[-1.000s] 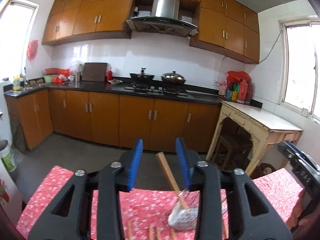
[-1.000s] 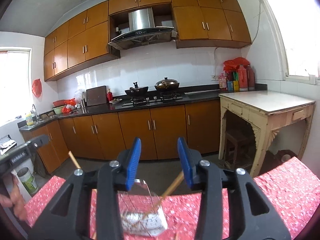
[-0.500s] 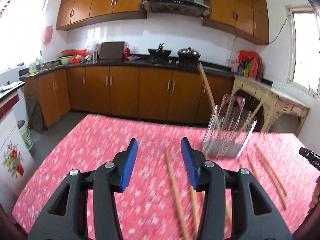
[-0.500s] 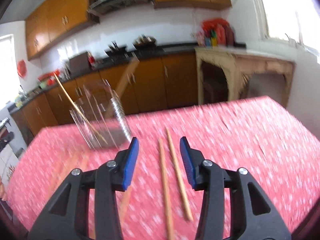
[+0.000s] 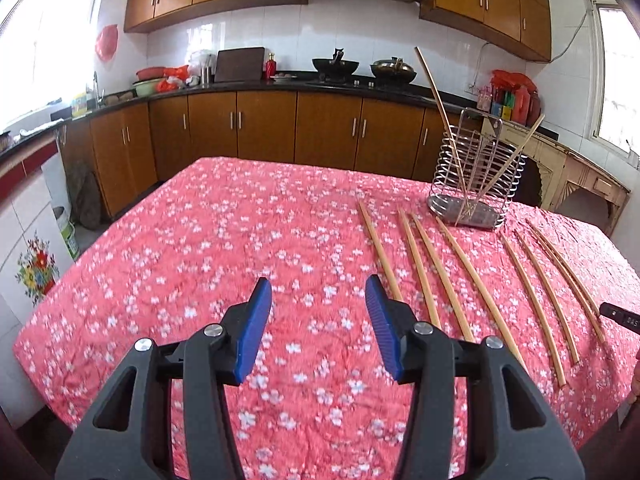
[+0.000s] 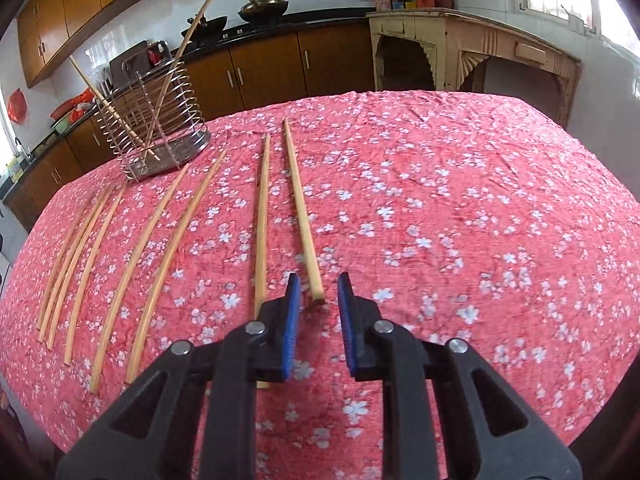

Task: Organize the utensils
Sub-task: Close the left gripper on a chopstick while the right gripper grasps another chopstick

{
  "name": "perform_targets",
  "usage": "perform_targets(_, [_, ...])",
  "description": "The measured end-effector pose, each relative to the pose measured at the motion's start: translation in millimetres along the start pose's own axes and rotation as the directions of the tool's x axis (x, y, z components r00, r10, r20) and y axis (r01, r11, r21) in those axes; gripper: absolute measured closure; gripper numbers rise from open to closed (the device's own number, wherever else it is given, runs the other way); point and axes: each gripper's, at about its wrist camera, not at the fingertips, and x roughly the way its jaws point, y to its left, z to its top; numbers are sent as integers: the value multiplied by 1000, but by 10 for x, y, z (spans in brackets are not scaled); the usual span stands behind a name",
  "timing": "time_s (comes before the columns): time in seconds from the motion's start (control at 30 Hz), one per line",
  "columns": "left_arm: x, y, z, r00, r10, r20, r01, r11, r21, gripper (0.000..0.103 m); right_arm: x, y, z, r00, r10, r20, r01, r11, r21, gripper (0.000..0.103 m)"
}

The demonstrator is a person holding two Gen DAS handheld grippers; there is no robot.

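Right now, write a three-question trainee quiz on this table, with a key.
1. How many bare wooden chopsticks lie flat on the pink flowered tablecloth?
2. True or false: the silver wire utensil holder is empty.
3. The two chopsticks in the holder: A) lean and cross each other, B) stand straight upright side by side, C) lie flat across its rim?
Key: 1. Seven. 2. False, it holds two. 3. A.
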Motion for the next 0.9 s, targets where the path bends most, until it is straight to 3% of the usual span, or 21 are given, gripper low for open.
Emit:
perform_targets(0.1, [4, -2, -45, 1000, -11, -7, 11, 1000, -9, 53, 55, 30, -1, 1000, -7, -10, 7, 1000, -13, 83])
perform_targets(0.23, [32, -67, -99, 1000, -21, -17, 21, 1000, 4, 52, 111, 77, 31, 999, -51, -9, 50, 998, -34, 93])
perform_targets(0.33, [62, -129, -135, 999, -37, -28, 38, 999, 14, 52, 104, 56, 25, 999, -52, 0, 52, 999, -12, 95])
perform_targets(0.53, [170, -295, -212, 994, -82, -75, 85, 996, 37, 52, 114, -43, 45, 997, -82, 11, 81, 994, 74, 96])
perform_targets(0.9, [351, -527, -301, 981, -116, -158, 127, 990, 57, 56, 65, -20, -6, 996, -87, 4, 87, 993, 81, 96])
